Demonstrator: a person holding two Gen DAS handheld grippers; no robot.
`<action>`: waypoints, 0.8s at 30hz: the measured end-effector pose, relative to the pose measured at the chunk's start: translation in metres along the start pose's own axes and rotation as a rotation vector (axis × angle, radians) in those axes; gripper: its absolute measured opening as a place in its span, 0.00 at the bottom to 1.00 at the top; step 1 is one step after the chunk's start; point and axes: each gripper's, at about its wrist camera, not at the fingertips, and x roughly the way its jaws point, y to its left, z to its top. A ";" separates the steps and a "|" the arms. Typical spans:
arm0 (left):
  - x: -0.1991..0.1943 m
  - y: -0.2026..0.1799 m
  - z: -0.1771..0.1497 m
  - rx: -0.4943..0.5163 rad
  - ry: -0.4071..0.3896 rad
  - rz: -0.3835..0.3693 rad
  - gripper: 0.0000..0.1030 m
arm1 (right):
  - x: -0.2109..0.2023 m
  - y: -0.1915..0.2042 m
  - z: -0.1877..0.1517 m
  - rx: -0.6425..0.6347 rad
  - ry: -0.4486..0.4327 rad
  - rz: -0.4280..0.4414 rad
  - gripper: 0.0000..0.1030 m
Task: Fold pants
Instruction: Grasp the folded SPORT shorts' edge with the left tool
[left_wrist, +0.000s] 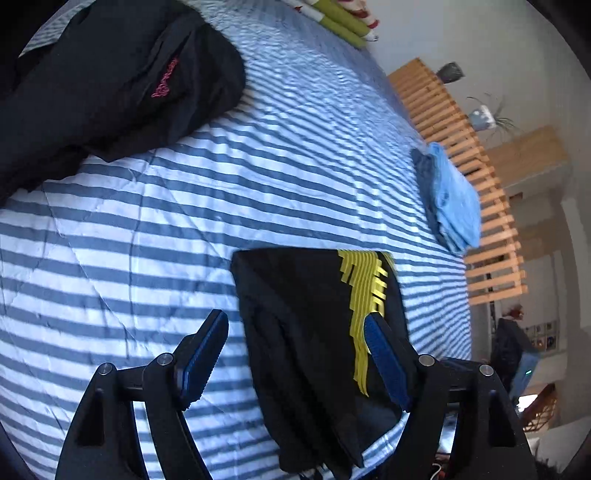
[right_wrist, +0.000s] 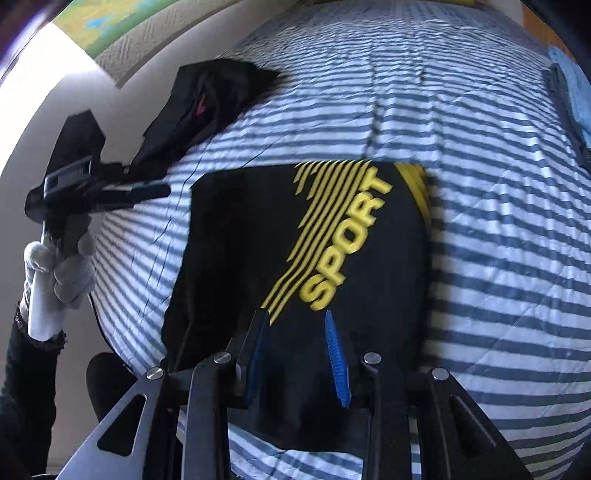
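- The black pants (right_wrist: 295, 236), folded into a rough rectangle, lie flat on the bed's blue-and-white striped quilt (right_wrist: 498, 258), near its close edge. A yellow striped print with the word "SPORT" faces up.
- The right claw (right_wrist: 295, 325) hovers over the near end of the folded pants. Its blue-padded fingers (right_wrist: 334, 354) stand a little apart, released, with only flat cloth beneath them and no fold pinched.
- The left claw (left_wrist: 295, 325) is released, its jaws spread wide. One blue pad (left_wrist: 205, 354) stands over bare quilt, the other pad (left_wrist: 384, 362) over the pants' yellow print. Nothing is gripped.
- In the right wrist view, the left claw (right_wrist: 147, 192) sits off to the left of the pants, held by a hand in a white glove (right_wrist: 62, 269) with a dark sleeve (right_wrist: 26, 369) below it.
- A second black garment (left_wrist: 110, 85) with pink lettering lies crumpled at the quilt's far left, well apart from the folded pants.
- A folded light blue garment (left_wrist: 454, 199) rests on a darker one at the bed's right edge, beside a wooden slatted frame (left_wrist: 480, 192).
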 end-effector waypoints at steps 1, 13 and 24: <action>-0.001 -0.004 -0.005 0.004 -0.014 0.004 0.76 | 0.006 0.013 -0.003 -0.021 -0.017 -0.020 0.27; -0.029 -0.025 -0.039 0.080 -0.148 0.059 0.72 | 0.033 0.063 -0.028 -0.052 0.022 0.227 0.27; 0.060 -0.041 -0.062 0.185 0.050 0.058 0.42 | -0.048 -0.031 -0.043 0.177 -0.189 -0.013 0.27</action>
